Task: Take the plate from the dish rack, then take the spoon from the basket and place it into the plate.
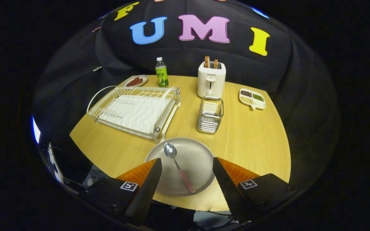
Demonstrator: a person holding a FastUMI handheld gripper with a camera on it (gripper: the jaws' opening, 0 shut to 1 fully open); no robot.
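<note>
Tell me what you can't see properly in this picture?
- Gripper view: the gripper is open above the plate; its fingers cover the plate's near sides.
- The divided snack tray is too small to name its foods.
- The toaster hides the table behind it.
- The spoon shows whole.

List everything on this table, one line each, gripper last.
plate: 1, grey, between the fingers, ahead of the dish rack's corner
spoon: 1, silver with red checked handle, lying in the plate
dish rack: 1, white
basket: 1, metal, in front of the toaster
toaster: 1, white, bread in slots
bottle: 1, green
small plate: 1, behind the rack
divided dish: 1, white, beside the toaster
table: 1, wooden
gripper: 1, black and orange, open, holding nothing
</note>
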